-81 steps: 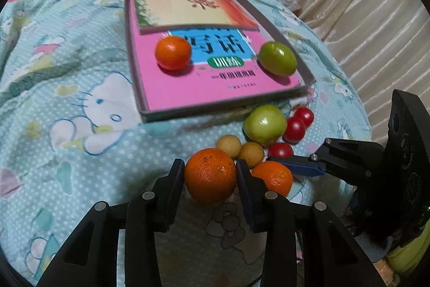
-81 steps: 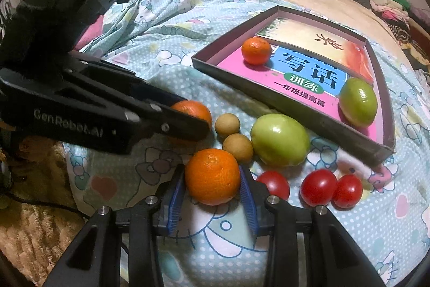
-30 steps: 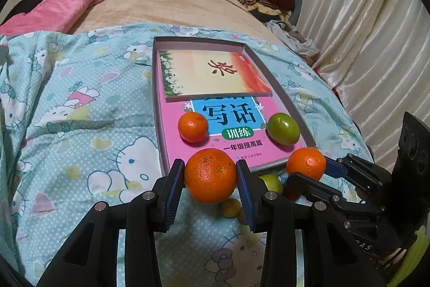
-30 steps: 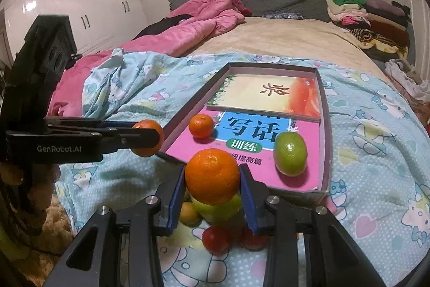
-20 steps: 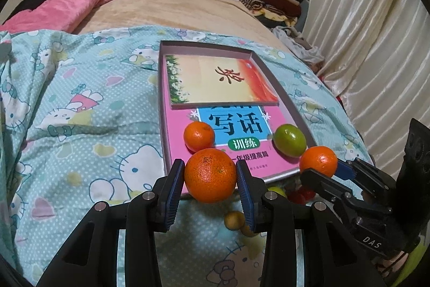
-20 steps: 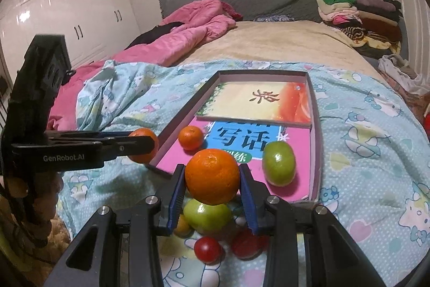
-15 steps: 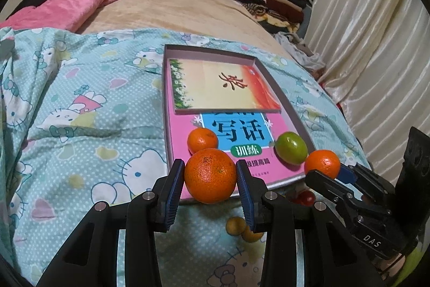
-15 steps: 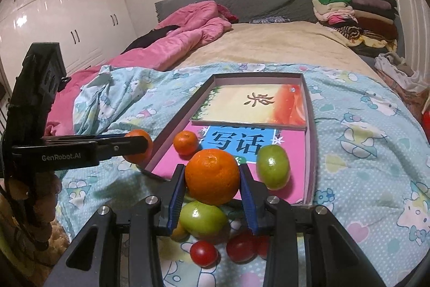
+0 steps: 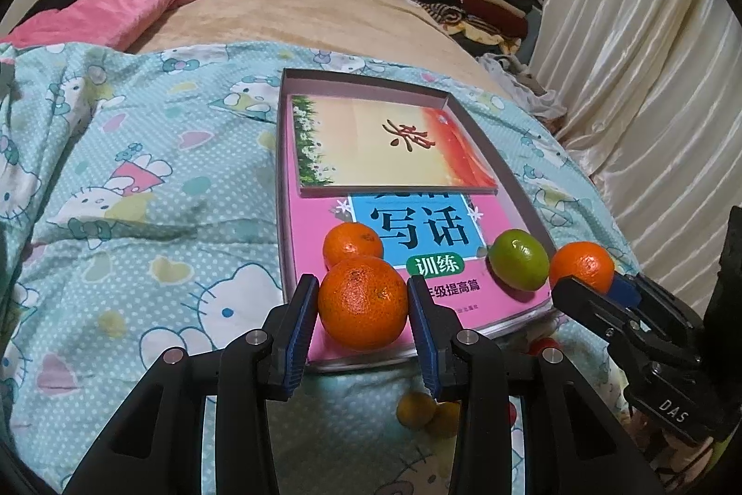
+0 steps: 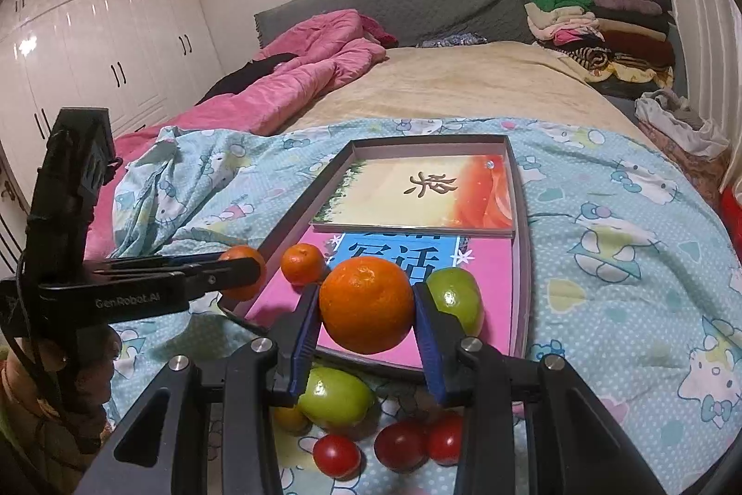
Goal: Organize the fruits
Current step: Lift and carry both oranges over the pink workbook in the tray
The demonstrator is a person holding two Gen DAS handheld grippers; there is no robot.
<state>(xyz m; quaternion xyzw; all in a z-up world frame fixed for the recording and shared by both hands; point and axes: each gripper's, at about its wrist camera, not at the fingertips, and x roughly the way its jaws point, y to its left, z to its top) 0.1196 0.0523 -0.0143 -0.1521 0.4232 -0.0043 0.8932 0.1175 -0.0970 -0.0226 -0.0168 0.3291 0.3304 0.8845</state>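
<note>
We hold one orange pinched in our left gripper and a second orange pinched in our right gripper, both above the near end of the shallow box. Inside it a small orange and a green fruit rest on the pink book.

My left hand-held gripper was matte black, its two angular fingers lined with blue pads and pinned with silver screws. My right hand-held gripper matched it in every part. Side-on, the left body carried white "GenRobot.AI" lettering and thin black cables; the right body read "DAS" in white.
</note>
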